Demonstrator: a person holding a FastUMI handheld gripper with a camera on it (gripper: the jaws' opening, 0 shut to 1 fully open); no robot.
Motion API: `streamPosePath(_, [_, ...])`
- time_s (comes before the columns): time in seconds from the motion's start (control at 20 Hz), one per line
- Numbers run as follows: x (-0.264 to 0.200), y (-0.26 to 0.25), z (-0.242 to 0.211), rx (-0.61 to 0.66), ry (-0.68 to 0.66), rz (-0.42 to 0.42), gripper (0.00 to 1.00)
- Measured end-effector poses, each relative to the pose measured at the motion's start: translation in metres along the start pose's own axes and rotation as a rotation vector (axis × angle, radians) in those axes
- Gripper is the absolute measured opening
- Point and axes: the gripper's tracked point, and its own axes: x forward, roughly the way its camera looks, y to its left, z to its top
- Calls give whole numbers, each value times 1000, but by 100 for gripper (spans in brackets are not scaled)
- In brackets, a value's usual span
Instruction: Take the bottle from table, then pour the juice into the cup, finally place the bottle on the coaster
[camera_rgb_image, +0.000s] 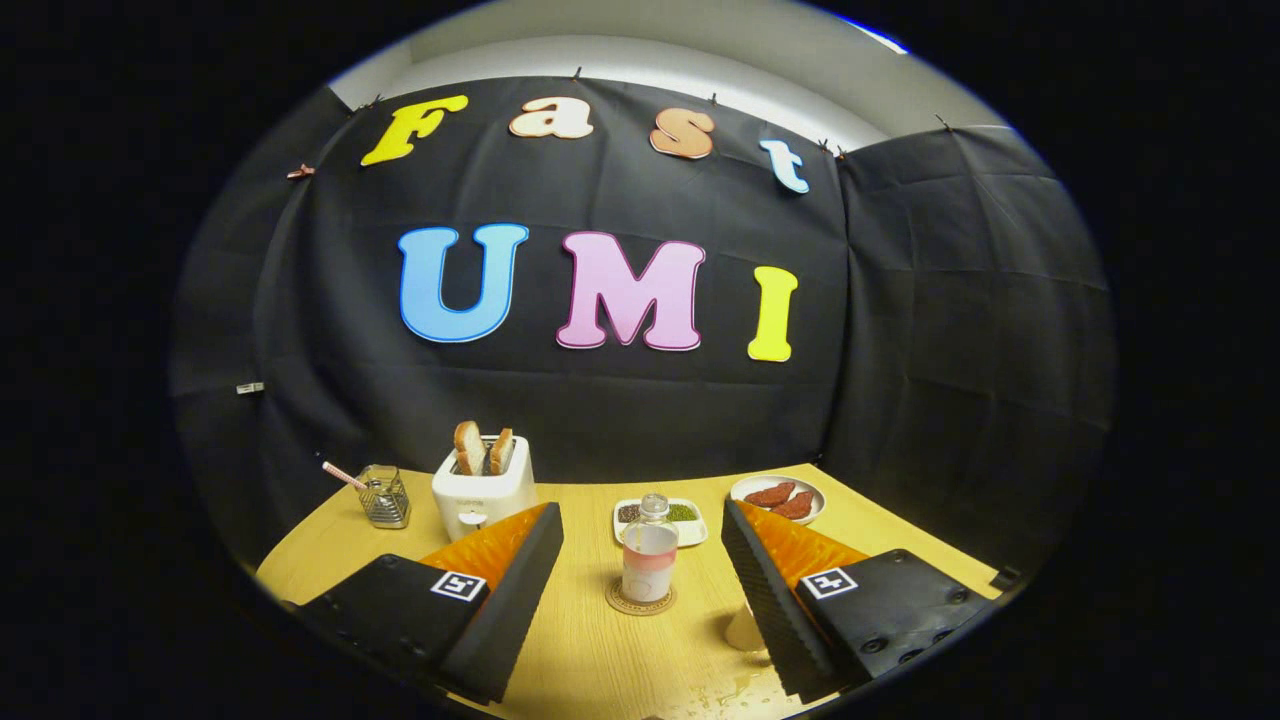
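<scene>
Wooden table (580, 640) bears bottle (649, 560) half-full of juice on coaster (640, 601); tool (640, 570) spread wide, empty

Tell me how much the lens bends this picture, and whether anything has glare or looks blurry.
Gripper view: strong fisheye bowing curves the table edge and the booth wall. The bottle on its coaster between the open gripper jaws looks sharp. Faint sheen on wet table near the cup. Soft shadows, even light.

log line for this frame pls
stage: bottle placed | bottle: upright on coaster | gripper: open, empty, fingers either side of bottle | cup: by right finger
</scene>
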Motion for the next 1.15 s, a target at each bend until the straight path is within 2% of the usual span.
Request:
streamPosePath(0.35, [-68,23,48,-22,-47,129,98])
streamPosePath(0.55, [-98,30,37,-30,-39,209,97])
streamPosePath(0.9, [-120,1,34,37,-56,194,96])
streamPosePath(1.05, [-117,-20,29,23,-38,148,96])
streamPosePath(1.15, [-117,-22,33,11,-59,167,96])
